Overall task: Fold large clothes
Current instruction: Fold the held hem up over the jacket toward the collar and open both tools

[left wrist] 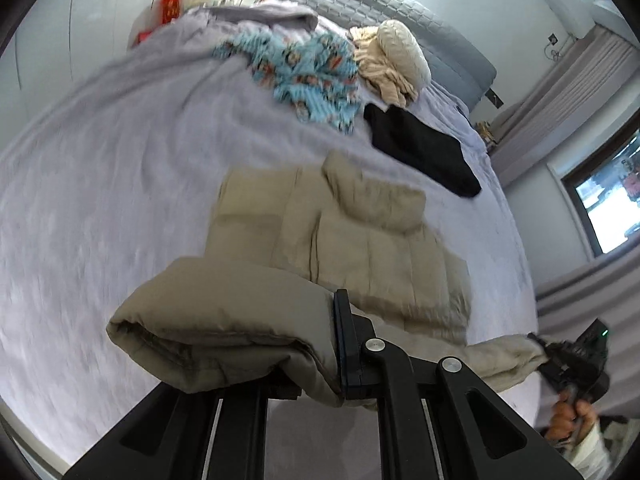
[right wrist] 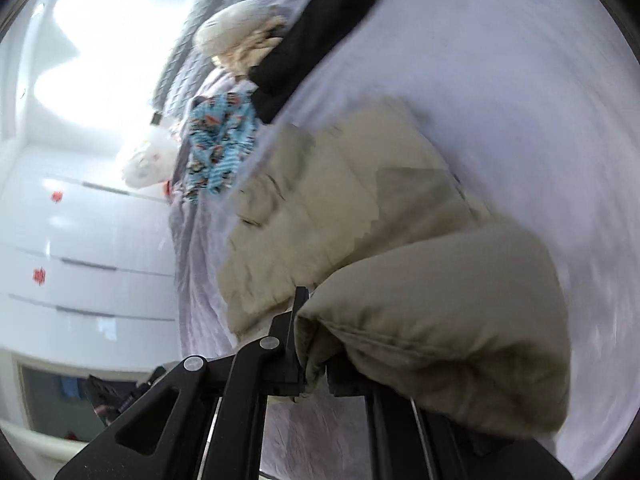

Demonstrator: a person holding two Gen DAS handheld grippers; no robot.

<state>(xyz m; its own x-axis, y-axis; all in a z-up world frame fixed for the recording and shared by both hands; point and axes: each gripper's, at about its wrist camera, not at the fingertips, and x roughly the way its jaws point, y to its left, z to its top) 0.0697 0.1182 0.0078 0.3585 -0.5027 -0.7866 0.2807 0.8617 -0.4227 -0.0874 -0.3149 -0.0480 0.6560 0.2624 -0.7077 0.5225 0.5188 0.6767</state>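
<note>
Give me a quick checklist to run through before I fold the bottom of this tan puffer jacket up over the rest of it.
1. Left gripper holds a jacket corner: ok, fabric is pinched between its fingers.
2. Right gripper holds the other corner: ok, padded hem is clamped.
3. Tan puffer jacket lying flat on the bed: ok, its upper part rests on the sheet.
4. Landing area free of other clothes: ok, the black garment and blue patterned garment lie apart from it.
5. Both corners lifted evenly: cannot tell, the views are blurred.
</note>
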